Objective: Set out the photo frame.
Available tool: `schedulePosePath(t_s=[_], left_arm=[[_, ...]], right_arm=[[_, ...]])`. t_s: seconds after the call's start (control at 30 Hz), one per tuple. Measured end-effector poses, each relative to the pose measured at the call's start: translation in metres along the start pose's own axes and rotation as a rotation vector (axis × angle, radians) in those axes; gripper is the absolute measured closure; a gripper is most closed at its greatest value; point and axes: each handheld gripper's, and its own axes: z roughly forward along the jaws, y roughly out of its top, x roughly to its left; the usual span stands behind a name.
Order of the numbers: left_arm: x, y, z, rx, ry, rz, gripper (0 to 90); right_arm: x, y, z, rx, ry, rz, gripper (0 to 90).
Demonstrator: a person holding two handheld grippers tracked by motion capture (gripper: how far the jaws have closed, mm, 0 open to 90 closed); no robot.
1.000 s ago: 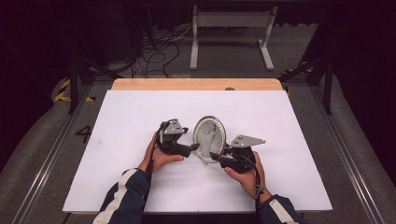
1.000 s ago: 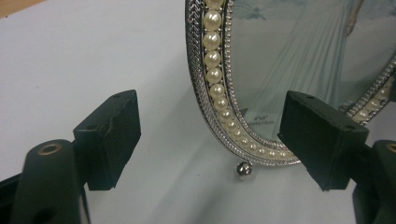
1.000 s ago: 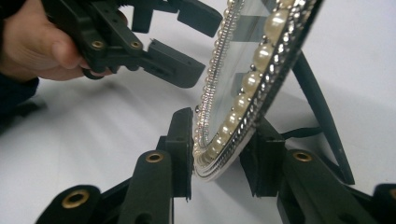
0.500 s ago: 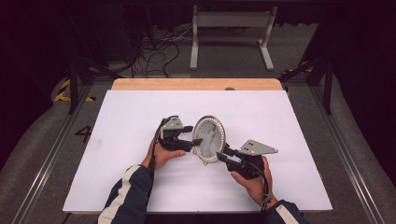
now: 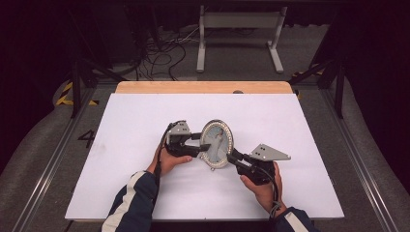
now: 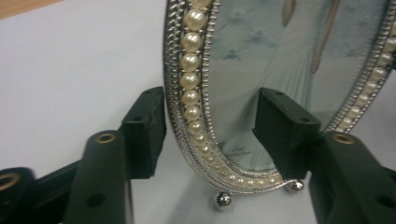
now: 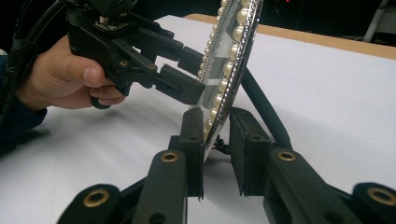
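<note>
While steadying the picture frame (image 5: 216,143) upright near the middle of the white table (image 5: 145,121), finish both closures slowly and evenly, never one side hard ahead of the other. Seat the pads on the metal rim, not on the glass or across the pearls, which look easy to scuff or slip on. Keep the frame on its ball feet until both sides feel firm. Avoid pushing against the black strut (image 7: 261,102) propping it from behind.

Left gripper (image 5: 199,145): just been closing, now standing roughly half apart, straddling the frame's left rim. In the left gripper view, one pad close behind the rim, the other out in front of the glass with a clear gap, so gripping nothing yet.

Right gripper (image 5: 231,157): also just been closing, now narrow, astride the lower right rim. In the right gripper view, front pad against the pearl band, back pad with perhaps a sliver of shadow before the rim; cannot tell whether truly clamped. Squeeze a little further before trusting it with any weight.

Counted:
- one picture frame
- two grippers, one per hand
- two ball feet (image 6: 222,199) visible under the rim
- one strut
- one table
</note>
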Motion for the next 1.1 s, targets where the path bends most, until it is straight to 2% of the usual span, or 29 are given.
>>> schedulePosePath(t_s=[0.4, 0.8, 0.9, 1.1], left_arm=[[0.002, -0.002, -0.003, 0.007, 0.001, -0.016, 51.2], [0.000, -0.002, -0.008, 0.032, 0.027, -0.027, 58.0], [-0.001, -0.003, -0.010, 0.044, 0.038, -0.025, 60.5], [-0.001, -0.003, -0.010, 0.046, 0.046, -0.025, 61.6]], right_arm=[[0.000, 0.002, 0.000, -0.008, -0.012, 0.000, 77.4], [-0.002, 0.002, 0.002, -0.007, -0.027, -0.006, 78.0], [-0.003, 0.002, 0.002, -0.009, -0.030, -0.007, 80.8], [-0.004, 0.003, 0.003, -0.006, -0.032, -0.005, 80.7]])
